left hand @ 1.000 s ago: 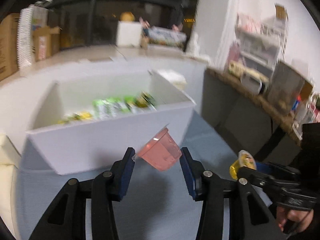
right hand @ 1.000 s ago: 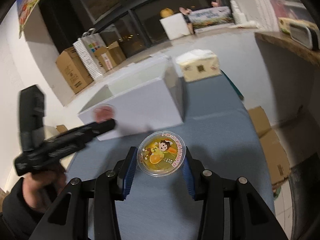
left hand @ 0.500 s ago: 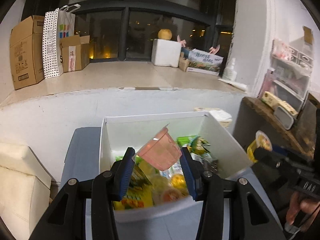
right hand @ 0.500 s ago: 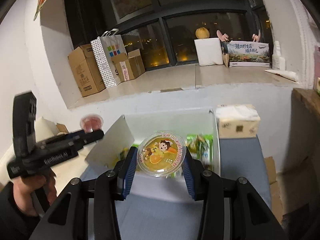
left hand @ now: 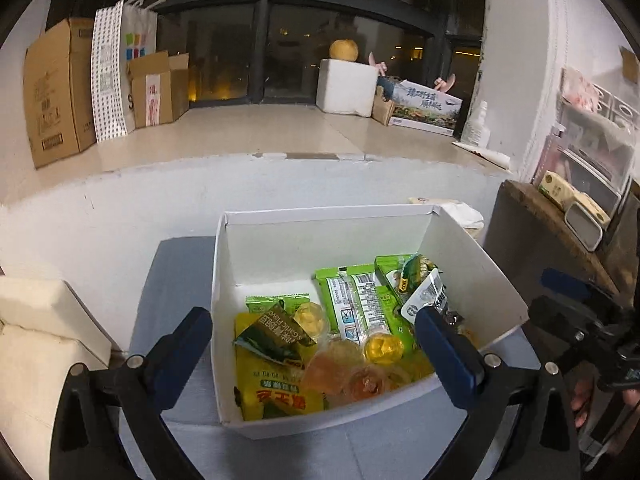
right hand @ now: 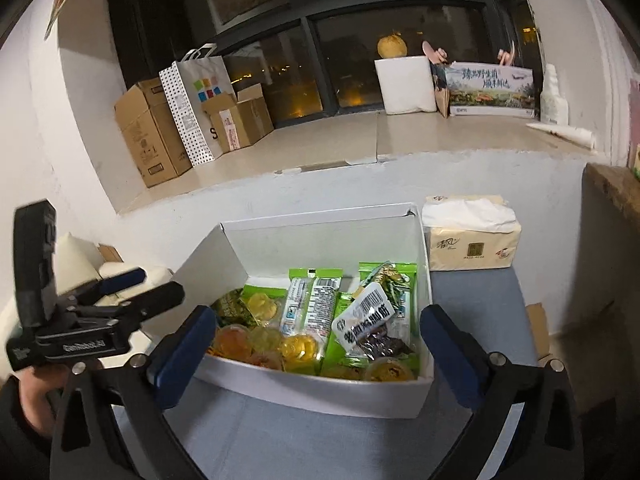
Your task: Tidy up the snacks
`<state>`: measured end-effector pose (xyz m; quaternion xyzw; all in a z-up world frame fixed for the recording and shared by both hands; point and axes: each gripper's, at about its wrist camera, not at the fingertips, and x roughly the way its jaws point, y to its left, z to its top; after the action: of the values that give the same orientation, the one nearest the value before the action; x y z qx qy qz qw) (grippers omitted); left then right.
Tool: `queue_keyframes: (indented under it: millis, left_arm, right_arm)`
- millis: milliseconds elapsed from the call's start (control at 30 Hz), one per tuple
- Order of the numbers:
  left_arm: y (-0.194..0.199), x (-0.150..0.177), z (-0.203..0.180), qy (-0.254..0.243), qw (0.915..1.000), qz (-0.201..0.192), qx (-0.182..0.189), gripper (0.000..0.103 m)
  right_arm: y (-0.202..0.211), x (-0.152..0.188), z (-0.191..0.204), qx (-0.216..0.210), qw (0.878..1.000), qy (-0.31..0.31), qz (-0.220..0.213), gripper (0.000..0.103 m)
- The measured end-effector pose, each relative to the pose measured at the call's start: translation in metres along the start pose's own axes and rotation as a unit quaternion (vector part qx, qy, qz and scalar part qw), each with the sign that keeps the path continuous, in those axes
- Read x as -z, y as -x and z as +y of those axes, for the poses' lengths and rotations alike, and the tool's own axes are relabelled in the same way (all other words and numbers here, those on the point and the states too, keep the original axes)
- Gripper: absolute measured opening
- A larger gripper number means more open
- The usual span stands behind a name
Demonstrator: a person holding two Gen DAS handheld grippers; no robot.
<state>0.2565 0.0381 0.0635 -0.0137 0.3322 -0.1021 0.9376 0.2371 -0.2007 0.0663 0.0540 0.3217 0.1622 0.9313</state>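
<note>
left gripper [left hand: 312, 344] is hanging over the near left corner of the white cardboard box [left hand: 256, 236], fingers spread wide and gripping nothing. snacks are lying loose inside: yellow packet [left hand: 264, 384], clear jelly cups [left hand: 384, 346], green wrappers [left hand: 352, 304]. right gripper [right hand: 318, 344] is hovering at the box's near edge, likewise spread and bare, probably to leave the box free.
</note>
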Motion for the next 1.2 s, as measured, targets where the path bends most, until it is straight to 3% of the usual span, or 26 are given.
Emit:
queue_keyframes:
  millis: [133, 233, 367, 467, 533, 600, 667, 800, 967, 1067, 1200]
  left_arm:
    - [0.031, 0.003, -0.007, -0.017, 0.9989, -0.035, -0.026, 0.103]
    - [0.064, 0.009, -0.015, -0.027, 0.9964, -0.068, -0.043, 0.103]
    - [0.099, 0.023, -0.027, -0.026, 0.9942, -0.08, -0.067, 0.103]
    - [0.125, 0.04, -0.042, -0.042, 0.9908, -0.095, -0.087, 0.103]
    - [0.14, 0.056, -0.05, -0.04, 0.9912, -0.098, -0.08, 0.103]
    - [0.146, 0.069, -0.053, -0.036, 0.9933, -0.09, -0.062, 0.103]
    - [0.149, 0.088, -0.058, -0.038, 0.995, -0.082, -0.042, 0.103]
    - [0.14, 0.123, -0.057, -0.025, 0.9971, -0.061, -0.038, 0.103]
    - [0.125, 0.155, -0.049, -0.01, 0.9985, -0.045, -0.031, 0.103]
    - [0.123, 0.158, -0.049, -0.008, 0.9977, -0.051, -0.044, 0.103]
    - [0.12, 0.161, -0.048, -0.01, 0.9974, -0.047, -0.053, 0.103]
  right_arm:
    - [0.023, 0.002, 0.002, 0.004, 1.0, -0.005, -0.024, 0.103]
    - [0.046, 0.005, 0.011, 0.03, 0.999, 0.013, -0.035, 0.103]
    - [0.077, 0.016, 0.03, 0.061, 0.996, 0.055, -0.039, 0.103]
    - [0.1, 0.029, 0.038, 0.054, 0.996, 0.061, -0.046, 0.103]
    - [0.108, 0.037, 0.043, 0.054, 0.996, 0.065, -0.036, 0.103]
    - [0.122, 0.052, 0.049, 0.049, 0.995, 0.067, -0.047, 0.103]
    - [0.133, 0.07, 0.052, 0.013, 0.996, 0.067, -0.054, 0.103]
    - [0.138, 0.107, 0.048, -0.016, 0.997, 0.053, -0.051, 0.103]
    - [0.124, 0.154, 0.031, -0.004, 0.999, 0.03, -0.039, 0.103]
    - [0.112, 0.156, 0.028, 0.032, 0.999, 0.035, -0.016, 0.103]
    - [0.116, 0.154, 0.026, 0.02, 0.999, 0.027, -0.029, 0.103]
